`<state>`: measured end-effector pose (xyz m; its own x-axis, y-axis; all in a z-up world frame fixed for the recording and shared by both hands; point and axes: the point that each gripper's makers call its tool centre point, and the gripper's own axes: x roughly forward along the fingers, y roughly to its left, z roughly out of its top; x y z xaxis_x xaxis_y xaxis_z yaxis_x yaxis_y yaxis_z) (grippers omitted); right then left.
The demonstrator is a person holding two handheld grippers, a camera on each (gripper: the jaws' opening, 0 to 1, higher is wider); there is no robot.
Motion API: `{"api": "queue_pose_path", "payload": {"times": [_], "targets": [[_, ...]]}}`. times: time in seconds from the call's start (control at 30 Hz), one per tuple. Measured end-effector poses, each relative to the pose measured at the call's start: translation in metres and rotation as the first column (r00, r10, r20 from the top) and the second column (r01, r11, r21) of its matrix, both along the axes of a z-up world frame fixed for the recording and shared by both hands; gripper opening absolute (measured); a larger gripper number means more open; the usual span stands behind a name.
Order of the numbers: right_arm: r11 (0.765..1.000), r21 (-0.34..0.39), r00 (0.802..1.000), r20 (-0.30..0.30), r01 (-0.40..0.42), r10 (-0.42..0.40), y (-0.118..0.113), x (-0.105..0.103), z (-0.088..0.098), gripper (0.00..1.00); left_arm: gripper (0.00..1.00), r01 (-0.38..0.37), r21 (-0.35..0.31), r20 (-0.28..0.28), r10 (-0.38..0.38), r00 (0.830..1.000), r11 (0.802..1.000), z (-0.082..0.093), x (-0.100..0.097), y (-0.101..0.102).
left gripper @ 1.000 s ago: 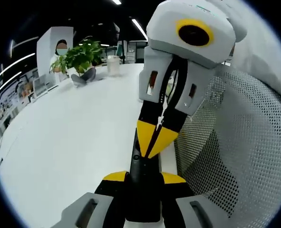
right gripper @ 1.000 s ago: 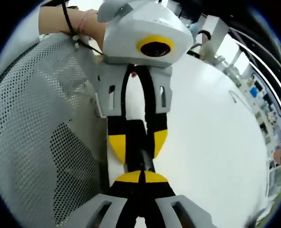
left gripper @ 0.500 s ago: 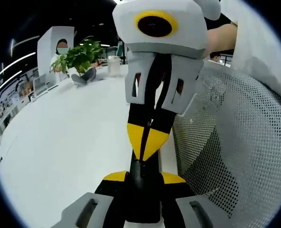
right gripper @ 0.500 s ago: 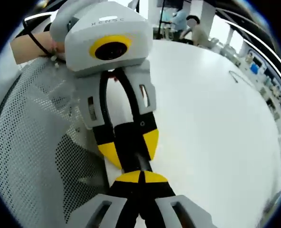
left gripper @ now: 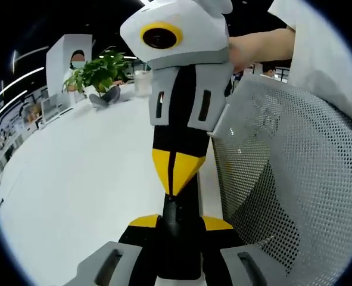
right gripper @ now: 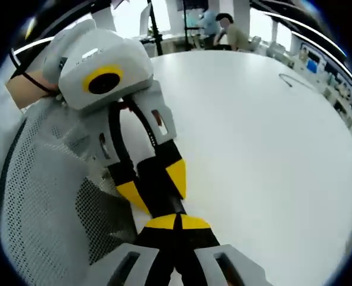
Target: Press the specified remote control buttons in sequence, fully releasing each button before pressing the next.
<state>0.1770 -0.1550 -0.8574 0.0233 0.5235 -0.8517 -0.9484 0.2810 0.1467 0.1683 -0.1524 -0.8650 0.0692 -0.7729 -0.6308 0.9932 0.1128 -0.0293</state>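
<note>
Left gripper [left gripper: 178, 221]: its yellow-tipped jaws stand narrowly apart, clamped on the near end of a slim black remote control [left gripper: 178, 235]; in the right gripper view this same gripper [right gripper: 153, 189] comes in from the upper left, yellow tips either side of the black bar.

Right gripper [right gripper: 177, 223]: jaws closed tight, the two yellow tips meeting with no gap, their point resting on the remote control [right gripper: 171, 205] where it comes out from between the other gripper's jaws; in the left gripper view it [left gripper: 174, 179] comes down from above, yellow tips together and touching the top face of the black bar; which button lies under it cannot be told.

Remote control: held up between the two grippers, just above the near edge of the table; most of its length hidden by the jaws.

Hand [left gripper: 250, 47]: a bare hand grips the back of the right gripper's white body; in the right gripper view another hand [right gripper: 27, 89] with a dark band at the wrist holds the left gripper.

Chair back [left gripper: 283, 179]: grey mesh, just beside the grippers, touching or nearly touching the table edge.

Table [left gripper: 80, 173]: broad, white, bare near the grippers; a potted plant [left gripper: 101, 71] and a pale cup [left gripper: 142, 80] stand at its far end.

People [right gripper: 223, 30]: seated beyond the far side of the table, small and blurred.
</note>
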Motion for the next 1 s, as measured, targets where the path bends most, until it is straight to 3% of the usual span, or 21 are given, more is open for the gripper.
{"api": "queue_pose_path", "payload": {"times": [0.2,0.43,0.63,0.73,0.83,0.93,1.0], "targets": [[0.998,-0.050,0.999,-0.021,-0.029,0.028,0.002,0.001,-0.002,0.00,0.25,-0.001,-0.001,-0.001,0.001,1.000,1.000,0.000,0.000,0.000],[0.986,-0.157,0.991,-0.108,0.057,-0.075,0.002,0.006,-0.007,0.00,0.24,0.000,0.005,0.006,0.000,1.000,1.000,-0.001,0.001,-0.001],[0.971,-0.202,0.968,-0.186,0.129,-0.168,0.002,0.010,-0.010,0.00,0.24,-0.003,0.005,0.005,0.003,1.000,1.000,-0.001,0.001,-0.001],[0.976,-0.191,0.980,-0.146,0.104,-0.133,0.003,0.009,-0.009,0.00,0.24,-0.006,0.004,0.006,0.006,1.000,1.000,0.000,0.001,-0.001],[0.992,-0.118,0.995,-0.077,0.049,-0.058,0.004,0.009,-0.008,0.00,0.24,-0.006,0.003,0.004,0.006,1.000,1.000,-0.001,0.001,-0.001],[0.997,-0.041,0.998,-0.022,0.059,-0.060,0.004,0.008,-0.006,0.00,0.24,-0.007,0.001,0.002,0.007,1.000,1.000,-0.001,0.001,-0.001],[1.000,-0.020,1.000,0.019,0.010,-0.010,0.004,0.004,-0.004,0.00,0.24,-0.007,0.001,0.002,0.007,1.000,1.000,-0.001,0.001,-0.001]]}}
